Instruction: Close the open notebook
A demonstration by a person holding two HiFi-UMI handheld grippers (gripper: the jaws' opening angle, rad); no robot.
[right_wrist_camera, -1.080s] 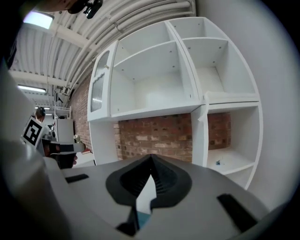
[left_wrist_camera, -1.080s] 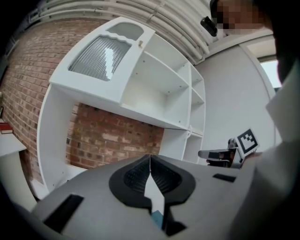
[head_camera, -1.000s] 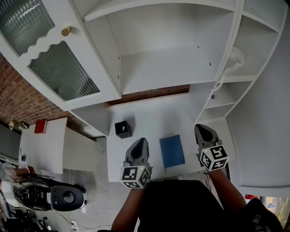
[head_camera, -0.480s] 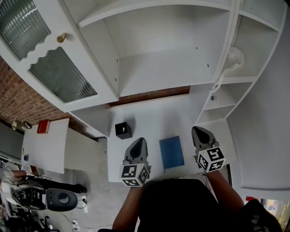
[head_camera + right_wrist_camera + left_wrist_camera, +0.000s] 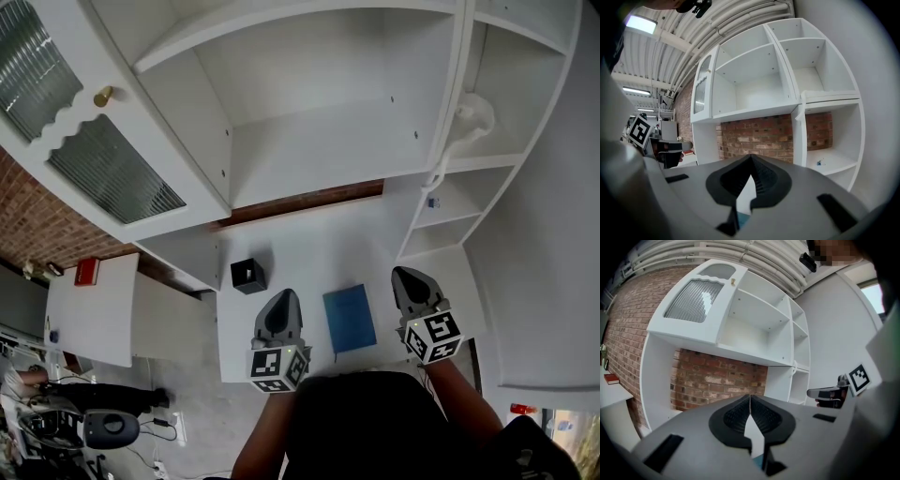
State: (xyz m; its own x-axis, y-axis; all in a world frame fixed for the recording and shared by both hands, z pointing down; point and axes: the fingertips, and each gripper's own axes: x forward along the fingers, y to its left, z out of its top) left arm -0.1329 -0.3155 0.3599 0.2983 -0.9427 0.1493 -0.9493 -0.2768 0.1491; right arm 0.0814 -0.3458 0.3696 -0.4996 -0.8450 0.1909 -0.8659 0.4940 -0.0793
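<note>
Our left gripper [image 5: 284, 298], right gripper [image 5: 406, 277] pinched tight, empty, flanking closed blue notebook [image 5: 349, 319]; black box [image 5: 247, 275] beyond left one.

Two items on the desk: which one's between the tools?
The blue notebook, between left tool and right tool. The black box sits farther back, left of both.

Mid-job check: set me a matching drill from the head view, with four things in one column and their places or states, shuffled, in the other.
Things:
1. blue notebook
2. black box
3. brass knob
4. right gripper

Places or states:
A. on the glass cabinet door
B. jaws shut, right of the notebook
C. closed, flat on the desk
D. on the desk, left of the notebook and further back

Pairs: 1-C, 2-D, 3-A, 4-B
</note>
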